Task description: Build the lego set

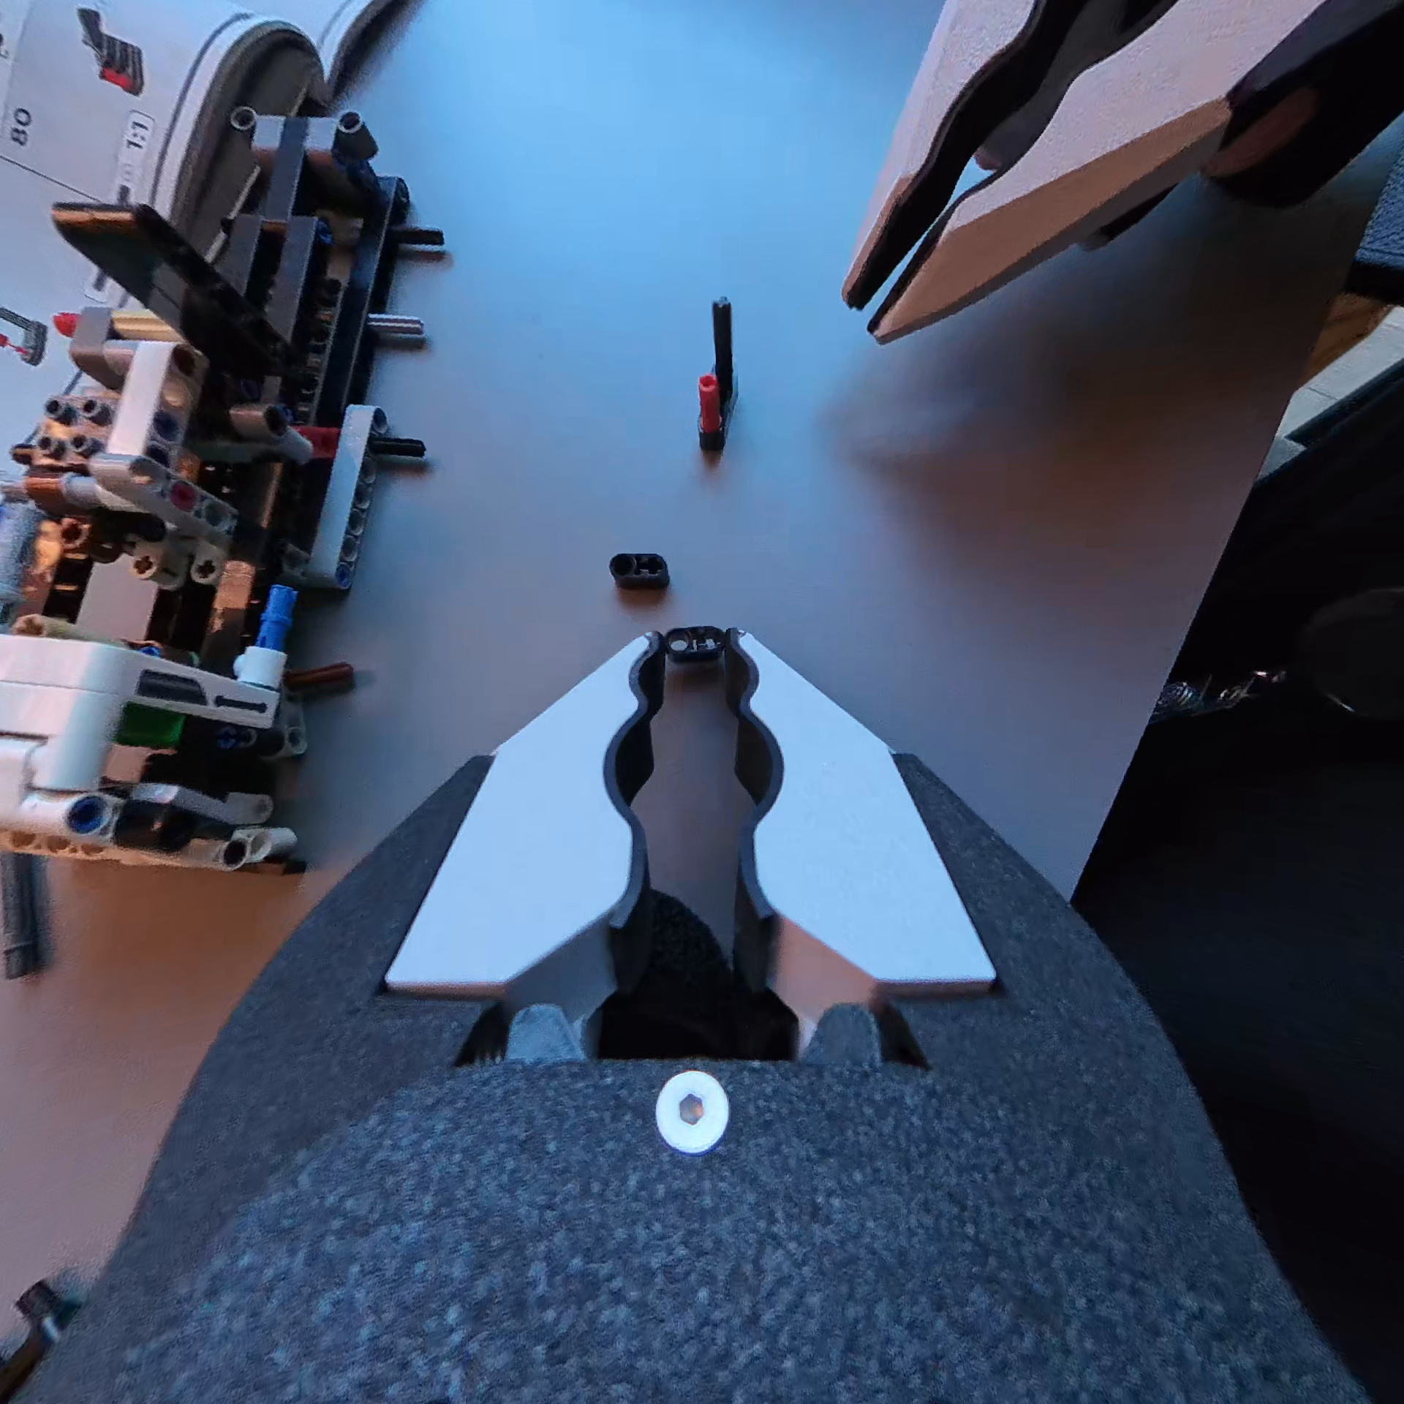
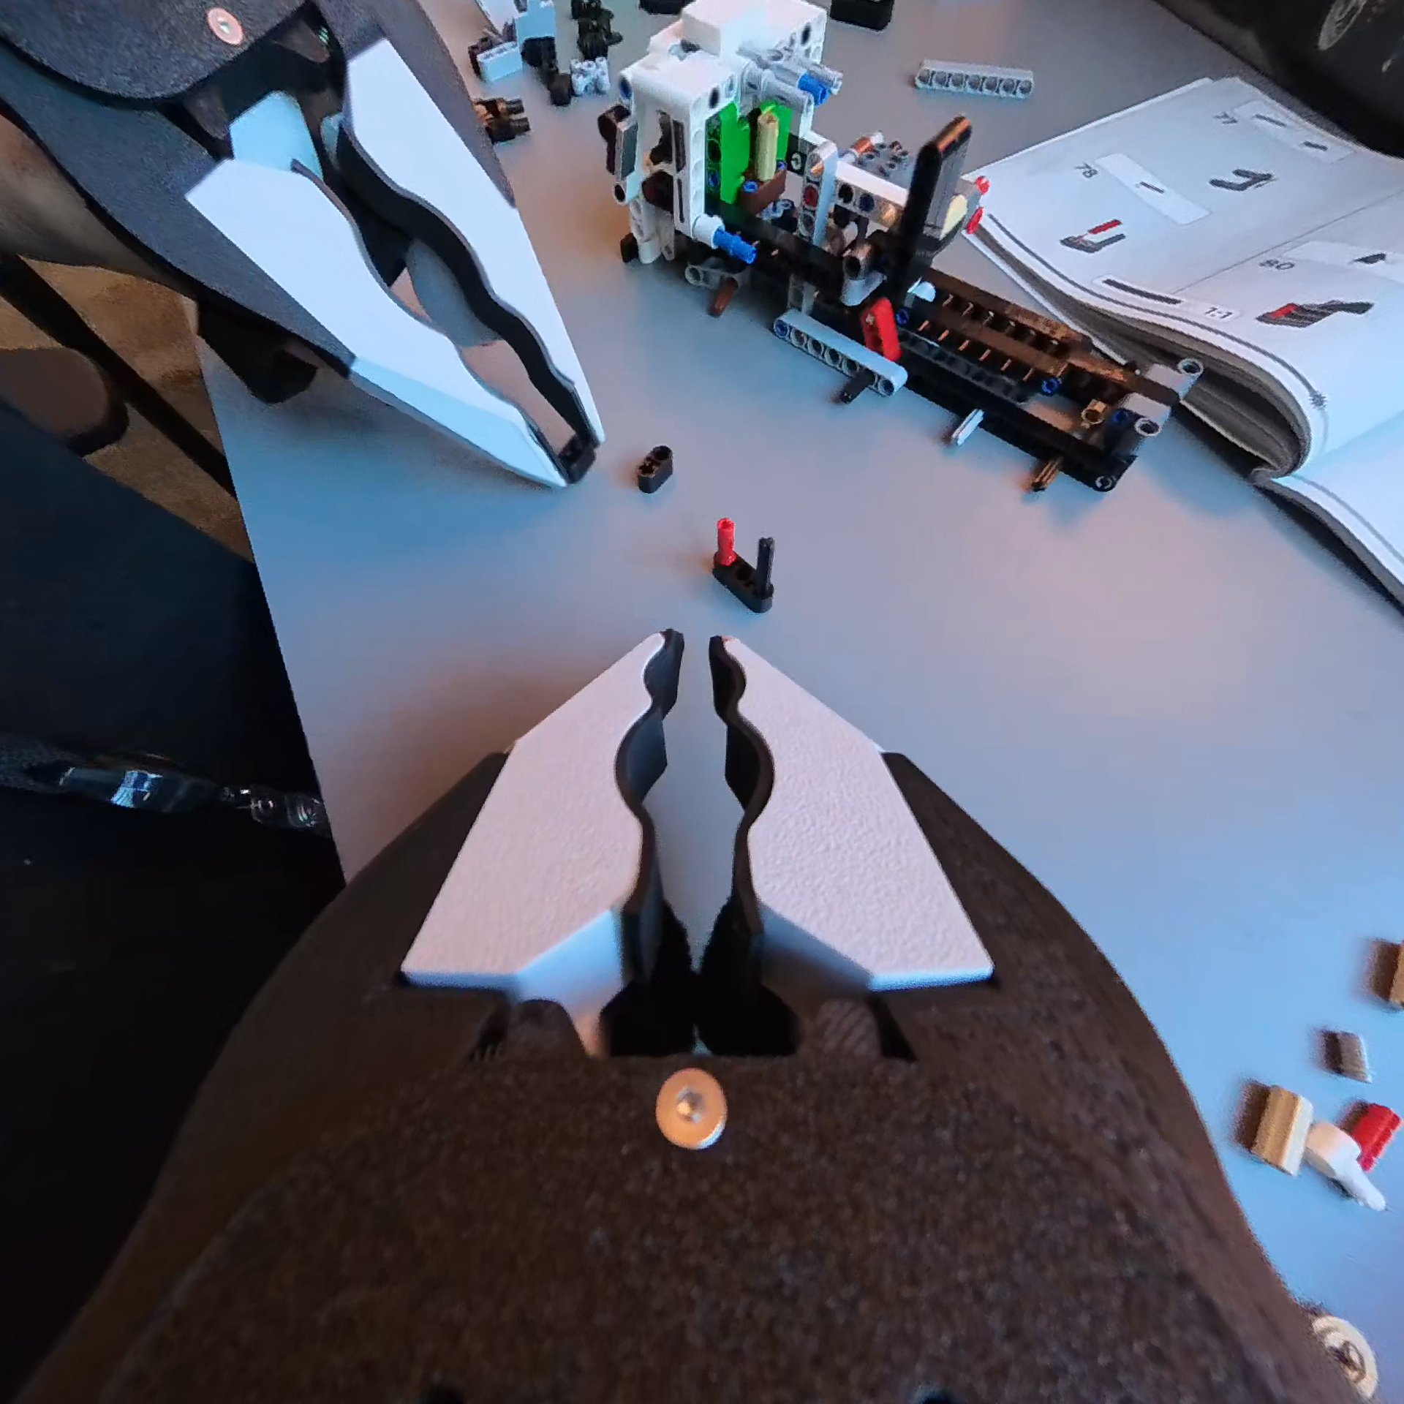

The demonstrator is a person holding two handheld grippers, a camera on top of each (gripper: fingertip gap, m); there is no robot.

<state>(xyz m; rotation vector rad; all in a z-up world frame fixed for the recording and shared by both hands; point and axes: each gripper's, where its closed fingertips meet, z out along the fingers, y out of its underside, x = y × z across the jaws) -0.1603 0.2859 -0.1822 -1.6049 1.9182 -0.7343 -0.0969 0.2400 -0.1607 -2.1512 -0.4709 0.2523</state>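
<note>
My left gripper [image 1: 695, 642] is shut on a small black two-hole connector [image 1: 695, 644], low over the grey table; it also shows in the right wrist view [image 2: 575, 458]. A second black two-hole connector [image 1: 640, 570] [image 2: 655, 467] lies just ahead of it. Farther on stands a short black beam with a red pin and a black axle [image 1: 718, 387] [image 2: 743, 573]. My right gripper [image 2: 695, 640] hovers just short of that beam, nearly shut with a thin gap and empty; it also shows in the left wrist view [image 1: 870, 311]. The half-built model [image 2: 836, 228] [image 1: 213, 456] stands beside them.
An open instruction booklet [image 2: 1215, 266] lies behind the model. Loose parts lie at the table's back [image 2: 532, 61], with a grey beam [image 2: 972, 80], and more tan, white and red parts at the near right [image 2: 1329, 1139]. The table edge [image 2: 258, 570] drops off to dark floor. The tips of one gripper are about 9 cm away from the tips of the other. My left gripper is the nearer one to the grey beam [image 2: 972, 80]: about 30 cm, against 35 cm.
</note>
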